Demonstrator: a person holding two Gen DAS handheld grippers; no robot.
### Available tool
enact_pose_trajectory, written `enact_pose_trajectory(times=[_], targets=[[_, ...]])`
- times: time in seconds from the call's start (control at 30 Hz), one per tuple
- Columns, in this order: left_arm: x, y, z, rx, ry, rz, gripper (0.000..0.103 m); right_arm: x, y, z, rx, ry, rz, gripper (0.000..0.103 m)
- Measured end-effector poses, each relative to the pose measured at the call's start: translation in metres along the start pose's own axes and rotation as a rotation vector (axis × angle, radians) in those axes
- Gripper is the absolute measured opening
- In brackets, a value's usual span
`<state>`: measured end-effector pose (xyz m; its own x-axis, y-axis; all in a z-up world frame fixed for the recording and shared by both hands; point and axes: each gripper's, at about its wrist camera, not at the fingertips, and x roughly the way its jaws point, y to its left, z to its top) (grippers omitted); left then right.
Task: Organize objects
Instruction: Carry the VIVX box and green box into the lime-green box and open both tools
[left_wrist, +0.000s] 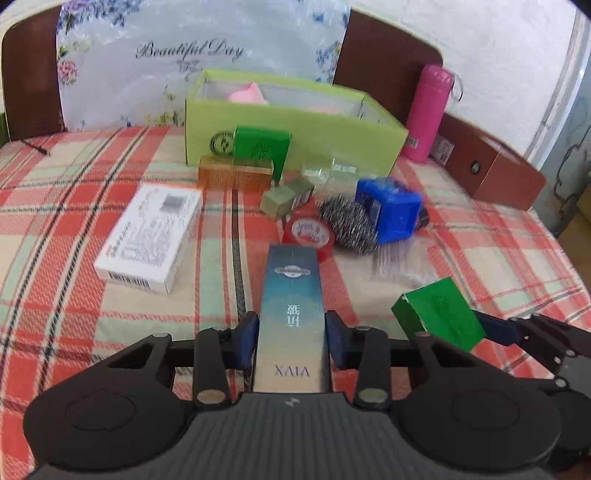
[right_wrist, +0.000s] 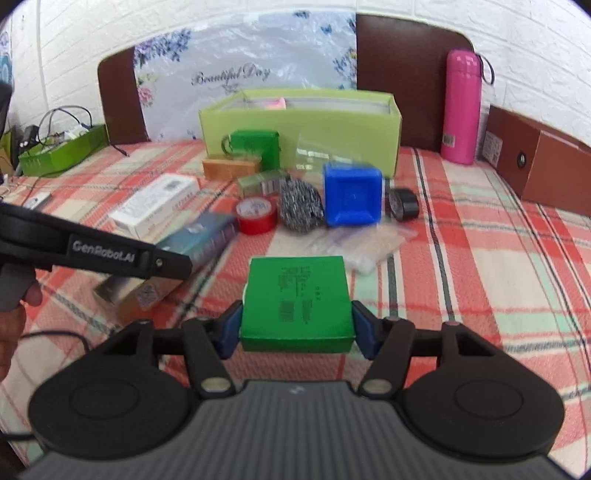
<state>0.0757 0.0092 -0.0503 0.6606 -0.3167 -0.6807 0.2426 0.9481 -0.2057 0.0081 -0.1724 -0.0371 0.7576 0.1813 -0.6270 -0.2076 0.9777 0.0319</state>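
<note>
While the left gripper (left_wrist: 291, 338) clamps a long blue box (left_wrist: 291, 295) between its pads, the right gripper (right_wrist: 297, 328) squeezes a flat green box (right_wrist: 297, 302) the same way. Both boxes sit above the checked bedspread (right_wrist: 480, 266), near a red tape roll (right_wrist: 256, 214), a steel scourer (right_wrist: 299, 206) and a blue tub (right_wrist: 351, 199). Behind them stands an open lime-green carton (right_wrist: 303, 129) (something pink inside) and a pink flask (right_wrist: 461, 107).

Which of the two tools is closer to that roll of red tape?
Left. The left tool, gripping a long blue box, has the red tape just past the box's far end. The right tool, clamping a green box, sits further back.
</note>
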Motion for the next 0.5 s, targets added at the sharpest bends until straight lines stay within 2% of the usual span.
enact_pose_trajectory(times=[0.2, 0.5], targets=[[-0.025, -0.002, 0.042, 0.034, -0.129, -0.018, 0.041, -0.007, -0.007, 0.039, -0.008, -0.091, 0.024, 0.059], [-0.012, 0.0, 0.119, 0.037, -0.23, -0.014, 0.041, 0.021, -0.028, 0.104, -0.028, -0.157, 0.037, 0.059]])
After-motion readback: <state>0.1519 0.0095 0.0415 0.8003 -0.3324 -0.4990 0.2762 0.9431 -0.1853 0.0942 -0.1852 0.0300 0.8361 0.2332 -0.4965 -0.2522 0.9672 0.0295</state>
